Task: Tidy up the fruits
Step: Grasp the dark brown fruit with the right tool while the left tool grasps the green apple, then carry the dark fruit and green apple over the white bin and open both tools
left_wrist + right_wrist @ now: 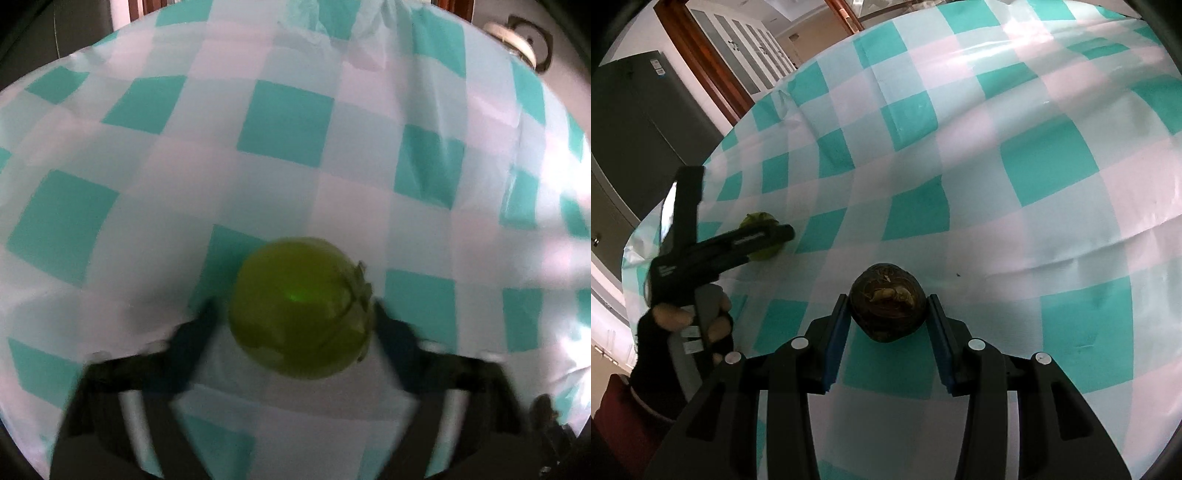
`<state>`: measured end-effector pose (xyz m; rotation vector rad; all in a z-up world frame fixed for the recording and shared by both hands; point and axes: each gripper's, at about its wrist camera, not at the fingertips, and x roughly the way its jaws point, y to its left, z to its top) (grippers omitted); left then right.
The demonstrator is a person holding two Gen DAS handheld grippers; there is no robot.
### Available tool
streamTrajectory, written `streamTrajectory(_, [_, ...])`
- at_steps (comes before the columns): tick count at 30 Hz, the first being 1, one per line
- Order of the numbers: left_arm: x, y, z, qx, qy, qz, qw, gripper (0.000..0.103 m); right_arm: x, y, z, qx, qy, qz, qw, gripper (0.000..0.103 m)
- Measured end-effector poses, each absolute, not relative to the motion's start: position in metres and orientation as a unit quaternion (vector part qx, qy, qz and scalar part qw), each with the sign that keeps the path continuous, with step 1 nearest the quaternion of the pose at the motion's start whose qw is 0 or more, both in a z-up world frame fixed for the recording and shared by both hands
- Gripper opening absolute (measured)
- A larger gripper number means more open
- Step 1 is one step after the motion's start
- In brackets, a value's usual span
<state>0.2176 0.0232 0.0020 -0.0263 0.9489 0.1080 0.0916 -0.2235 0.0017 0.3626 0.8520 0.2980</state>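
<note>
A round green fruit (301, 308) sits between the fingers of my left gripper (295, 321), which is shut on it over the teal and white checked tablecloth (288, 122). The view is blurred. In the right wrist view the same green fruit (761, 236) shows at the left, held by the left gripper (775, 236). A dark brown round fruit (888, 308) is held between the blue pads of my right gripper (888, 314), which is shut on it just above the cloth.
The checked cloth (1034, 166) covers the whole table. The table's left edge runs near the left gripper. A dark cabinet (639, 122) and a wooden door frame (698, 59) stand beyond it. A round white object (517, 40) lies past the far right edge.
</note>
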Motion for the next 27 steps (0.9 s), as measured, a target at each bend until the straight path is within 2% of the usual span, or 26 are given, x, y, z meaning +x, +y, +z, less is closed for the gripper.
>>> streamTrajectory(8, [0.151,0.007,0.007,0.006,0.428,0.038,0.903,0.060,0.092,-0.222,0.002,0.176,0.409,0.148,0.883,0.042])
streamTrajectory(23, [0.046,0.002,0.009,0.013,0.428,0.028,0.903,0.060,0.094,-0.218,0.002,0.177,0.416,0.160,0.878,0.042])
streamTrajectory(27, [0.012,0.004,0.019,0.010,0.420,0.025,0.907,0.060,0.077,-0.219,0.009,0.163,0.402,0.116,0.894,0.042])
